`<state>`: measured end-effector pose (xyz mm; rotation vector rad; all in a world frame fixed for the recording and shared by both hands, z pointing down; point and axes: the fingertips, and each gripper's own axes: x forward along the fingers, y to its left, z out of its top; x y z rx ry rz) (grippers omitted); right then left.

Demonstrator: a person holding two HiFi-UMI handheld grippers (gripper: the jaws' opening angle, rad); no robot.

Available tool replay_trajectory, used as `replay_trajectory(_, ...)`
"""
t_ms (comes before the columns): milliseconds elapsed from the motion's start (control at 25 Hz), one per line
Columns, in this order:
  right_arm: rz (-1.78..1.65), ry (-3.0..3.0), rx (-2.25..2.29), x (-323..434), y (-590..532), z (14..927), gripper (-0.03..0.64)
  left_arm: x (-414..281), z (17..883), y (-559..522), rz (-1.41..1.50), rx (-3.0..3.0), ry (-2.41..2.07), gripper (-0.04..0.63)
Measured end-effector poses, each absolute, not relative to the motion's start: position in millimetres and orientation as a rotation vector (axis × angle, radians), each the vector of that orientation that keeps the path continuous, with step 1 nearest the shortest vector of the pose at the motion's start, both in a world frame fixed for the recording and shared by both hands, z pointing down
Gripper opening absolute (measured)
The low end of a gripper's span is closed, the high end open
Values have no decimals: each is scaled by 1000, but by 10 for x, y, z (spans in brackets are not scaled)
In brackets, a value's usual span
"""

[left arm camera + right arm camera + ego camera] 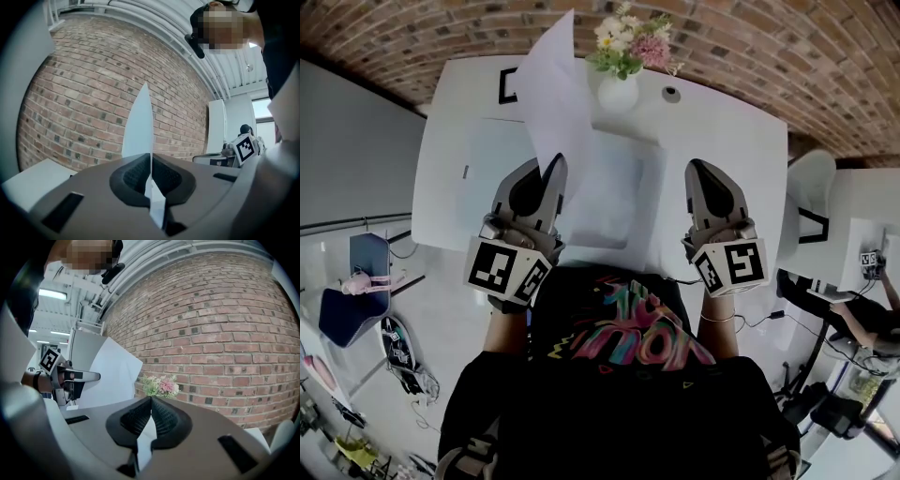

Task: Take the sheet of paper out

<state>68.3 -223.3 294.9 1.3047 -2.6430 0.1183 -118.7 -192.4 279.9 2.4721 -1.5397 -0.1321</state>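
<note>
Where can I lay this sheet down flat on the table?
The left gripper holds the sheet. Bare table on the left, between its left edge and the clear sleeve; also right, between the right gripper and the table's right edge. Crowded at the far edge: flower vase and a small round fitting.

Table (722,141) is carrying 1 vase (617,94) w/ 1 flower bunch (628,42) at far edge; 1 sheet (553,103) & 2 grippers, left gripper (556,164) + right gripper (695,169), are showing above it.
</note>
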Motion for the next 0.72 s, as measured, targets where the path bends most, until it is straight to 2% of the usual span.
replay_trajectory(720, 103, -2656, 1295, 618, -2148, 2974, 17, -1273, 2875, -1834, -91, 2495, -1597, 23)
